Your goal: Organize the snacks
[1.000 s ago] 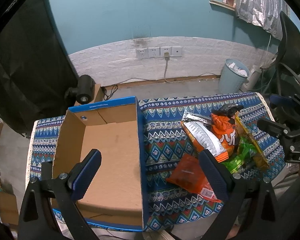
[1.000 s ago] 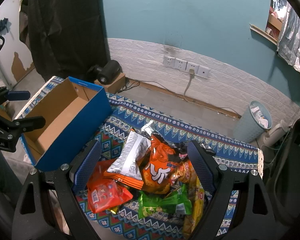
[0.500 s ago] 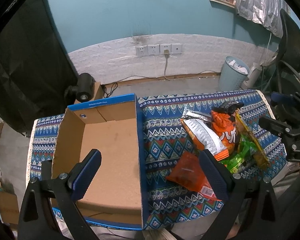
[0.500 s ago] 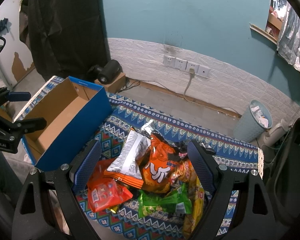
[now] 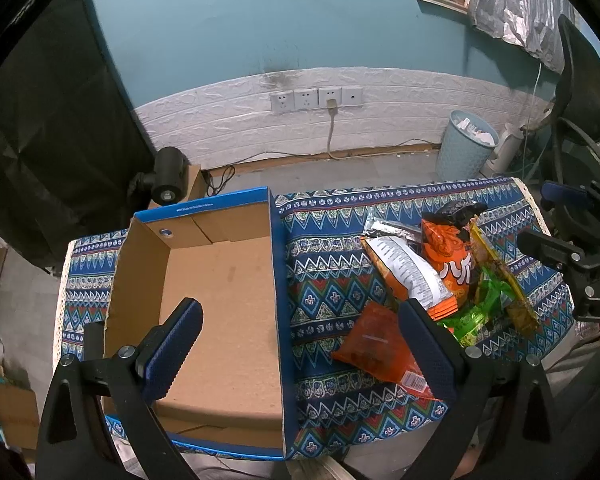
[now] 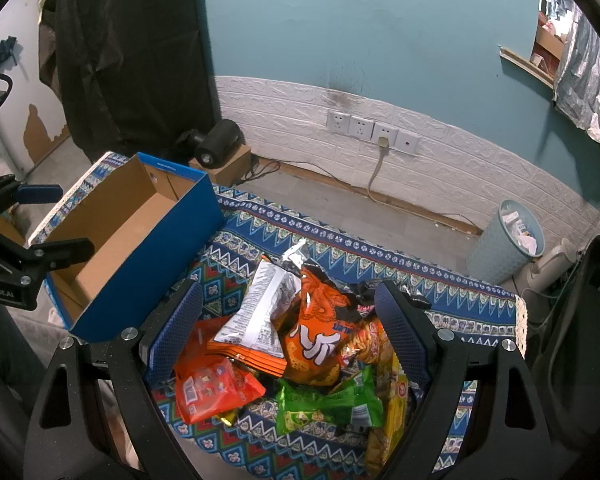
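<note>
Snack pile (image 6: 300,340) heaped on right half of the patterned surface (image 6: 340,256): white-backed bag (image 6: 260,312) atop orange bag (image 6: 320,332), red-orange pouch (image 6: 208,384) nearest, green packet (image 6: 328,404) right of it. Blue cardboard box (image 5: 204,304) left of the pile, open, nothing inside. Left tool (image 5: 296,344) spread wide above box's right wall, holding nothing. Right tool (image 6: 288,332) also spread wide, over the pile, gripping nothing. Pale bin (image 6: 508,240) on floor beyond.
</note>
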